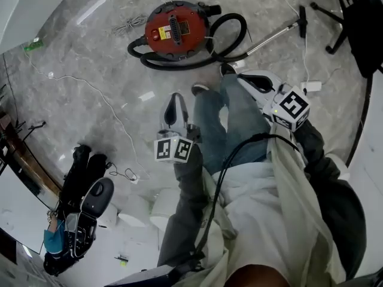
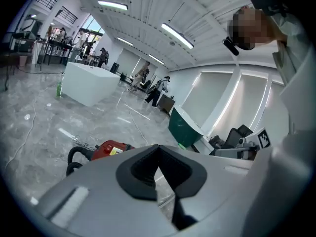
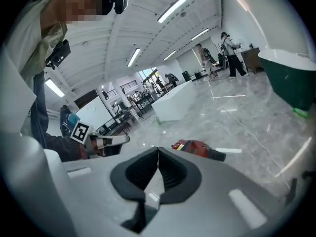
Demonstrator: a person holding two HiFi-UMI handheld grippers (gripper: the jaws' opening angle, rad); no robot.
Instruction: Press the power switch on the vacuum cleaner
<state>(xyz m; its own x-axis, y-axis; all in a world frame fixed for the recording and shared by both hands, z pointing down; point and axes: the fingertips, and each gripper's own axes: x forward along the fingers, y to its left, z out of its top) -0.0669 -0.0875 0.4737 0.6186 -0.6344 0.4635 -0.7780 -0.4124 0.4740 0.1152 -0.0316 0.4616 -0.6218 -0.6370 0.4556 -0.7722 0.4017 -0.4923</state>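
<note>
Your left claw (image 1: 176,97) has its pads meeting at the tip, with nothing between them. Your right claw (image 1: 242,78) is closed the same way and is also empty. Both are held out in front of your legs, above bare marble floor (image 1: 90,58).

The vacuum cleaner (image 1: 176,28) sits on that floor ahead of both claws and well apart from them. It is straight ahead of the left claw and off to the left of the right one. Each gripper view shows it low, just past the closed tips (image 2: 109,148) (image 3: 192,146).

I judge the red canister to be rigid and fairly heavy, though a sideways shove could slide or roll it. You need no grip for this. Push straight down on the top shell with closed tips, and expect the switch to be stiff and sprung. Which feature on the lid is the switch is too small to tell. A black bar runs across the centre and a yellow patch lies beside it.

Counted, there is one vacuum cleaner, one black hose (image 1: 230,37) looped round it, one wand (image 1: 272,37) reaching past the right claw, and two claws.
</note>
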